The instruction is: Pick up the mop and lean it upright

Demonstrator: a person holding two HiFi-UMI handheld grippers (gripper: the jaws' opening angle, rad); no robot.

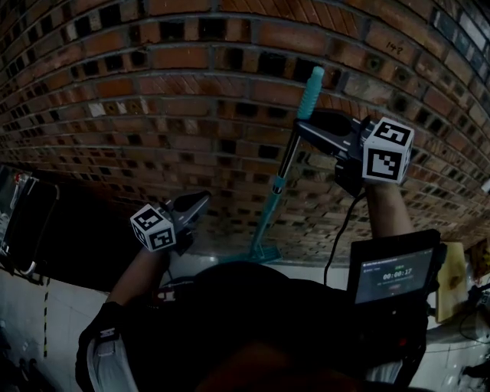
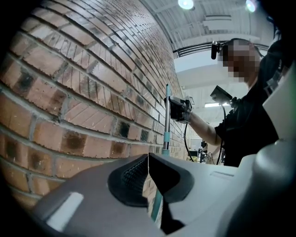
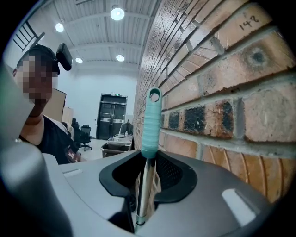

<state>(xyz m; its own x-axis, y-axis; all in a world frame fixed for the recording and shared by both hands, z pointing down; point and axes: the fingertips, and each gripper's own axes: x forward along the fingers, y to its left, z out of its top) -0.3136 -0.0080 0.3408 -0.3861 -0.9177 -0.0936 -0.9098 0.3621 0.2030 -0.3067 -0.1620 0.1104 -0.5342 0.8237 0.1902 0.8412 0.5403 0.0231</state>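
Right gripper [image 3: 148, 173] is clamped on the mop [image 3: 151, 122], its pads closed on the bare metal pole just under the ribbed teal grip. Left gripper [image 2: 148, 172] sits lower and apart from the mop, its jaws pressed together with nothing between them, pointing along the brick wall [image 2: 78, 92].

A small screen [image 1: 392, 276] is near the person's right forearm [image 1: 389, 205], with a dark cable running up beside it. Nothing stands between the mop and the wall. Across the hall in the right gripper view are office chairs [image 3: 85, 134], a cart [image 3: 115, 144] and a dark double door [image 3: 111, 115] under round ceiling lamps [image 3: 117, 13].

The mop's long axis is close to upright, just beside the bricks. Its grip end is up, with a hanging hole at the tip. The pole turns teal lower down, and the flat base rests where the wall meets the pale floor [image 1: 46, 321]. Whether the grip touches the bricks cannot be told.

One brick near the gripper has "142" handwritten on it [image 3: 249, 21]. The screen shows a timer, but its digits are too small to read with certainty.
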